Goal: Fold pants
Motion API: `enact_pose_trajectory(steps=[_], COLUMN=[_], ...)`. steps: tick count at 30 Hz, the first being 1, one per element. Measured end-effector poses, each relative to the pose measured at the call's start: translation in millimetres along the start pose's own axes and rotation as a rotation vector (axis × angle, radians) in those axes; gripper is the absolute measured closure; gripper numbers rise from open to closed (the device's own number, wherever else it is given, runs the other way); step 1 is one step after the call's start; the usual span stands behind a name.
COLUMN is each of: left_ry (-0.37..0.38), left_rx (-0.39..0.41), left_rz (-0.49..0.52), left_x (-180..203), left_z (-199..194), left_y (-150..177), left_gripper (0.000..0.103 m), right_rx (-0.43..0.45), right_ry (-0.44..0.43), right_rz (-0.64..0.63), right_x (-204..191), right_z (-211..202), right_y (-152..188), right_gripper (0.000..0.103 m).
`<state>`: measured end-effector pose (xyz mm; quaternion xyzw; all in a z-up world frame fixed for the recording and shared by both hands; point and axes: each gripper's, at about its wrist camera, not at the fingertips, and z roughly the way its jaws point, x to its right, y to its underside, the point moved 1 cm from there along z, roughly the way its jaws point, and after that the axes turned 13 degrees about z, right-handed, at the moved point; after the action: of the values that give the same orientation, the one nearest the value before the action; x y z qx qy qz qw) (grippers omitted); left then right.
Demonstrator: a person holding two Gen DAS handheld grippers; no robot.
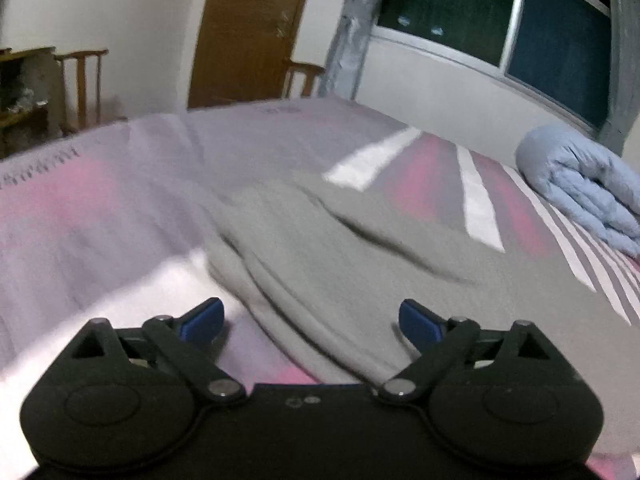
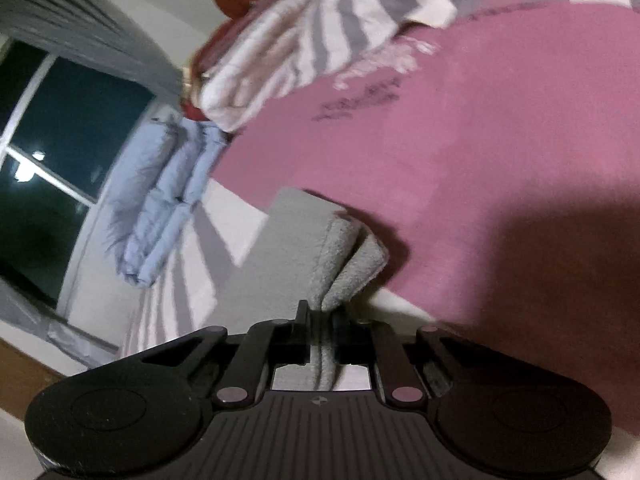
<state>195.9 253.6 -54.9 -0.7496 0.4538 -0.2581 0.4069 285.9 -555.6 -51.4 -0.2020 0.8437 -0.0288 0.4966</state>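
Note:
Grey pants [image 1: 320,248] lie spread on the bed's pink, white and grey striped sheet [image 1: 80,208]. My left gripper [image 1: 310,320] is open, its blue-tipped fingers [image 1: 204,318] hovering just above the near edge of the pants, holding nothing. In the right wrist view my right gripper [image 2: 320,316] is shut on a bunched fold of the grey pants [image 2: 344,256], lifted a little off the pink part of the sheet [image 2: 460,160]. That view is tilted.
A folded light-blue quilt [image 1: 580,184] lies at the bed's right side below a dark window [image 1: 560,40]; it also shows in the right wrist view [image 2: 160,200]. A striped pillow [image 2: 320,40] lies at the head. Wooden chairs [image 1: 84,80] and a door [image 1: 248,32] stand beyond the bed.

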Motion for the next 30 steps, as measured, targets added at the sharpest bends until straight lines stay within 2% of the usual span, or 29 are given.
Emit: enact_pose_trajectory(steps=[4,8,11,13,16,18,19,20,21,23,28,29,30], left_ry=[-0.005,0.005,0.011,0.019,0.022,0.024,0.021,0.019,0.016,0.004,-0.012,-0.011,-0.009], left_rx=[-0.008,-0.009,-0.030,-0.036,-0.041,-0.044,-0.044,-0.042,-0.039,-0.036,-0.045,-0.045,-0.045], left_rz=[-0.049,-0.049,-0.057,-0.079,-0.093,-0.089,-0.088,-0.090,-0.093,-0.092,-0.118,-0.123,-0.123], left_x=[-31,-47,-56,-63,-74,-81,-85,-89,-94,-103,-113,-113,-111], left_z=[3,0,1,1,0,0,-1,-2,-3,-4,1,1,1], left_y=[-16,-14,-8,-3,4,3,3,1,-1,-3,-1,-1,-1], left_gripper=[0.013,0.011,0.011,0.011,0.011,0.011,0.011,0.011,0.011,0.010,0.010,0.010,0.010], right_rx=[-0.004,-0.055,-0.137,-0.211,-0.339,-0.474,-0.536,-0.574,-0.568,-0.537,-0.521,-0.517,-0.523], right_ry=[-0.055,-0.162,-0.251,-0.313,-0.365,-0.348,-0.309,-0.265,-0.268,-0.319,-0.345,-0.337,-0.326], right_rz=[-0.120,-0.229,-0.321,-0.397,-0.526,-0.618,-0.655,-0.692,-0.741,-0.740,-0.759,-0.789,-0.828], right_x=[-42,-102,-150,-177,-199,-197,-189,-182,-175,-168,-173,-175,-177], right_z=[-1,14,31,41,58,75,85,91,89,80,72,71,68], right_y=[21,73,135,189,270,324,349,368,382,383,378,384,391], right_gripper=[0.093,0.093,0.093,0.093,0.093,0.093,0.093,0.086,0.086,0.086,0.089,0.086,0.075])
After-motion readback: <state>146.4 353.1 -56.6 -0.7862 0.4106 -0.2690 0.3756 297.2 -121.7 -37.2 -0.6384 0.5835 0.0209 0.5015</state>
